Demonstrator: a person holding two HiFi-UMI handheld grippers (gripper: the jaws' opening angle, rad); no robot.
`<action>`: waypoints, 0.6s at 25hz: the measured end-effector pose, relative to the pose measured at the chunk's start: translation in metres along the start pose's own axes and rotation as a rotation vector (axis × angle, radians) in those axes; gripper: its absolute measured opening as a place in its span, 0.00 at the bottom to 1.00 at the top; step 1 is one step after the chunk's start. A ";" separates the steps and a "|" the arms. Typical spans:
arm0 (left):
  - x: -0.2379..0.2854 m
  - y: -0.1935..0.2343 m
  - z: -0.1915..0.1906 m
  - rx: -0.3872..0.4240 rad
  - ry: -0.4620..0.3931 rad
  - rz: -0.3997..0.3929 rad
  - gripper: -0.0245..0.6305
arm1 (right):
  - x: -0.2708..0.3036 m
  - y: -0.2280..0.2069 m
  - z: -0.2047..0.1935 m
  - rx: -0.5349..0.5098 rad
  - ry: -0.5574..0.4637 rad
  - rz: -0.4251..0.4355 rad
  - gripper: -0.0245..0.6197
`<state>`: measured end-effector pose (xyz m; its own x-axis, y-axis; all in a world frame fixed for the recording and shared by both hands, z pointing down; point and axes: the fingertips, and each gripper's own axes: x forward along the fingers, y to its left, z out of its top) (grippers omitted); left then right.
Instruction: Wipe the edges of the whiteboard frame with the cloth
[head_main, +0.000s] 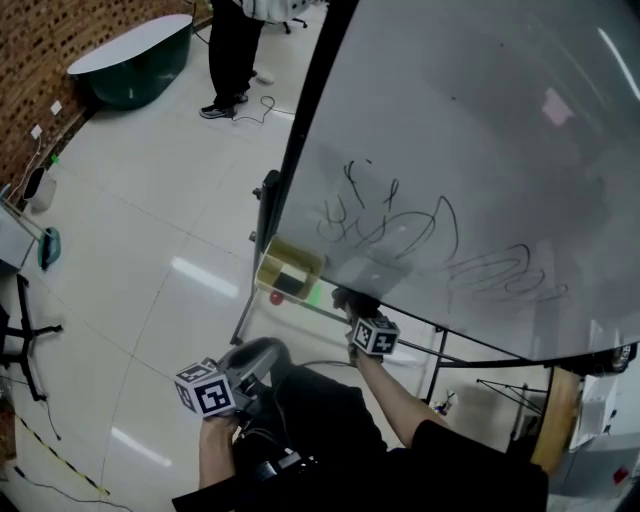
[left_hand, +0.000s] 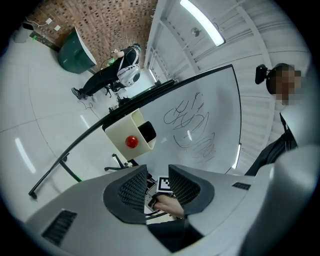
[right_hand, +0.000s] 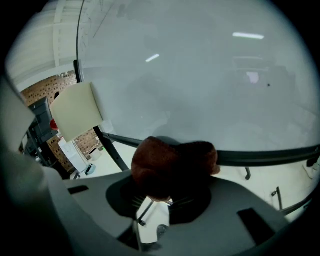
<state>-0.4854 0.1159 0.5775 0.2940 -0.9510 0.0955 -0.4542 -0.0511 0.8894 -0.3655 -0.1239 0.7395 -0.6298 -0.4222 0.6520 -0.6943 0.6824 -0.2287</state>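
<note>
The one brown cloth (right_hand: 172, 167), clamped in the right gripper (right_hand: 167, 196), lies against the bottom rail of the single whiteboard frame (right_hand: 265, 157), near its lower-left corner. Wiping seems under way, and the next move likely calls for sliding along that rail. The left gripper (left_hand: 159, 176) hangs below the frame, jaws apart and empty. One cream box (left_hand: 131, 132) hangs at that corner.

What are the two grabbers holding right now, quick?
The left gripper is open, holding nothing.
The right gripper is shut on the brown cloth.
</note>
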 end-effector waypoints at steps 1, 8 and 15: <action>0.000 0.003 0.003 0.000 0.004 0.002 0.24 | 0.004 0.005 0.001 -0.004 -0.006 0.017 0.20; 0.009 0.022 0.029 0.003 0.043 0.039 0.24 | 0.029 0.035 0.003 0.017 -0.037 0.095 0.20; 0.024 0.035 0.050 0.023 0.117 0.062 0.24 | 0.040 0.059 0.007 0.009 -0.061 0.157 0.20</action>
<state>-0.5359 0.0760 0.5888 0.3602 -0.9106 0.2027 -0.4930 -0.0013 0.8700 -0.4340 -0.1050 0.7468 -0.7507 -0.3464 0.5626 -0.5885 0.7375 -0.3313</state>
